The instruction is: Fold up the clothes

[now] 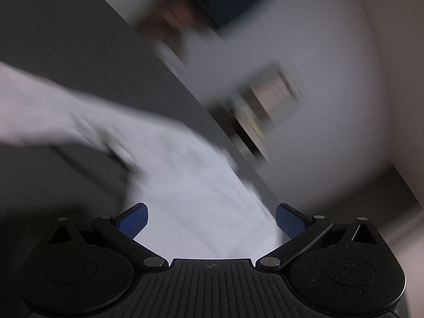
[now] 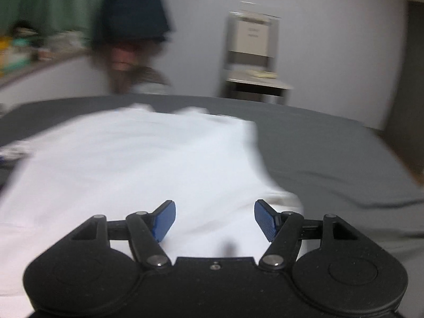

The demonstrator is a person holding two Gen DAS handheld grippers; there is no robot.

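Note:
A white garment [image 2: 137, 164] lies spread on a dark grey bed surface [image 2: 331, 153]. My right gripper [image 2: 214, 218] hovers open just over its near edge, blue pads [image 2: 165, 218] wide apart with nothing between them. In the left wrist view the picture is motion-blurred and tilted. The same white garment [image 1: 190, 190] runs from under my left gripper [image 1: 212, 221] toward the upper left. That gripper is open too, its blue pads [image 1: 135, 220] apart over the cloth, holding nothing.
A person in a dark top [image 2: 132, 8] stands beyond the far edge of the bed. A chair with a box on it [image 2: 251, 61] sits against the pale wall. Cluttered shelves [image 2: 18, 50] are at the far left.

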